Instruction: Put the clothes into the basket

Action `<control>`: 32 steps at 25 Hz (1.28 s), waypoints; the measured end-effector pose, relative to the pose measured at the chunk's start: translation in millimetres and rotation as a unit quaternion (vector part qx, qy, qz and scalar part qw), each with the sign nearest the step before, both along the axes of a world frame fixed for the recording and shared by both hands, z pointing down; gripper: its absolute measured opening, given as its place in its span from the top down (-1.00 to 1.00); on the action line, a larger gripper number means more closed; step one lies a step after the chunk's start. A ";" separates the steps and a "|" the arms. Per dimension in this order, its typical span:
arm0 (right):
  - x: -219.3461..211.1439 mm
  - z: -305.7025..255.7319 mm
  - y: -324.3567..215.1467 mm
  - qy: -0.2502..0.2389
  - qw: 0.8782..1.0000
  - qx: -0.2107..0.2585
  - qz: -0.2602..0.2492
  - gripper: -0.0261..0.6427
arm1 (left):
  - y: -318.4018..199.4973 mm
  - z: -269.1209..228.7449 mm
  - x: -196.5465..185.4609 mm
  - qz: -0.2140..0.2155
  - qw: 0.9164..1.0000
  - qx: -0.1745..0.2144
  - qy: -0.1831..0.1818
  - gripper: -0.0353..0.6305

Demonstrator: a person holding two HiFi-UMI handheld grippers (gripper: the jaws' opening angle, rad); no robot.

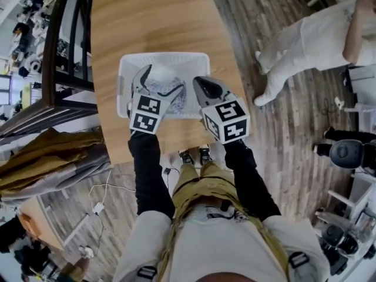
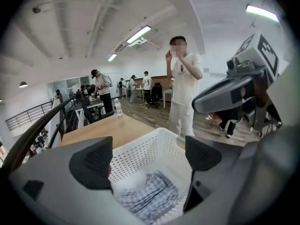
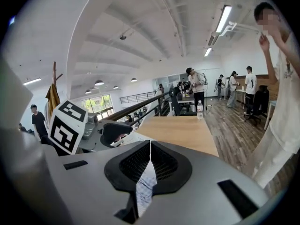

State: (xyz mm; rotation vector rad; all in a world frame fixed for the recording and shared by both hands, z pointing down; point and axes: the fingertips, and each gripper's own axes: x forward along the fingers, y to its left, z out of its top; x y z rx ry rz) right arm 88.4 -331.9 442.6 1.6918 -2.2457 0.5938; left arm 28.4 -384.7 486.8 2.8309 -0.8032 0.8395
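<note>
A white perforated basket (image 1: 126,63) stands on the wooden table (image 1: 153,16). A blue-white checked cloth (image 1: 175,98) lies inside it. My left gripper (image 1: 157,86) hangs over the basket's left half with its jaws wide apart. Through the left gripper view the cloth (image 2: 147,198) shows below the left gripper (image 2: 147,158), and nothing is between the pads. My right gripper (image 1: 200,86) is over the basket's right side. In the right gripper view the right gripper (image 3: 149,161) is shut, with a thin strip of the checked cloth (image 3: 146,186) pinched between the pads.
A person in white (image 1: 317,40) stands on the wooden floor right of the table. A black railing (image 1: 59,40) runs along the table's left side, with brown fabric (image 1: 47,157) below it. A water bottle (image 2: 117,108) stands at the table's far end.
</note>
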 end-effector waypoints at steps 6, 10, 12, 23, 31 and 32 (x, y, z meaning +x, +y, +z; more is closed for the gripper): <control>-3.3 -41.2 9.3 -0.003 0.999 0.045 -0.007 0.86 | 23.5 -58.3 -24.7 -0.135 0.987 0.056 0.072 -0.11; -12.5 -69.4 12.7 -0.003 0.997 0.081 -0.014 0.86 | 31.0 -97.0 -43.2 -0.212 0.965 0.105 0.113 0.33; -17.4 -82.5 14.2 -0.003 0.995 0.097 -0.019 0.86 | 32.5 -108.3 -56.3 -0.254 0.953 0.118 0.113 0.62; -27.2 -146.0 12.0 0.005 0.984 0.173 -0.037 0.86 | 44.5 -176.4 -68.8 -0.296 0.930 0.135 0.169 0.89; -33.6 -184.8 19.6 0.004 0.974 0.220 -0.048 0.86 | 63.1 -211.8 -63.6 -0.288 0.924 0.166 0.191 0.89; -35.4 -188.3 19.3 0.003 0.973 0.225 -0.049 0.86 | 63.7 -213.0 -64.1 -0.288 0.924 0.166 0.192 0.89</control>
